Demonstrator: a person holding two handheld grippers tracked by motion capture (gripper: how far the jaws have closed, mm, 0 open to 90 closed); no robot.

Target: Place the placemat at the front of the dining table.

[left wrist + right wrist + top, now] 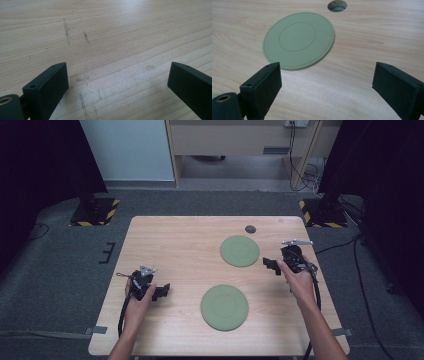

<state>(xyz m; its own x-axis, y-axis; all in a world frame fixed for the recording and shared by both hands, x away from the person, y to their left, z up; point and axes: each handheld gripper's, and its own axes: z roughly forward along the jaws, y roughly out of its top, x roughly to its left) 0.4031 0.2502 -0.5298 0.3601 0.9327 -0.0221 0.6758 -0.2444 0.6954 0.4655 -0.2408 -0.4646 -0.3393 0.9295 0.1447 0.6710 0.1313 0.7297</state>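
Two flat green round plates lie on the wooden table (175, 245): a far plate (239, 251) (298, 40) and a near plate (224, 307). My left gripper (165, 291) (117, 77) rests at the table's left side, pointing right toward the near plate, open over bare wood. My right gripper (270, 265) (325, 77) is at the right side, just right of the far plate, open with nothing between its jaws. The far plate lies a short way ahead of the right jaws.
A small round dark hole (250, 229) (337, 5) sits in the tabletop beyond the far plate. Grey carpet surrounds the table, with black stands (95, 210) marked in yellow stripes at the back corners. Cables (122, 307) trail from both grippers toward the near edge.
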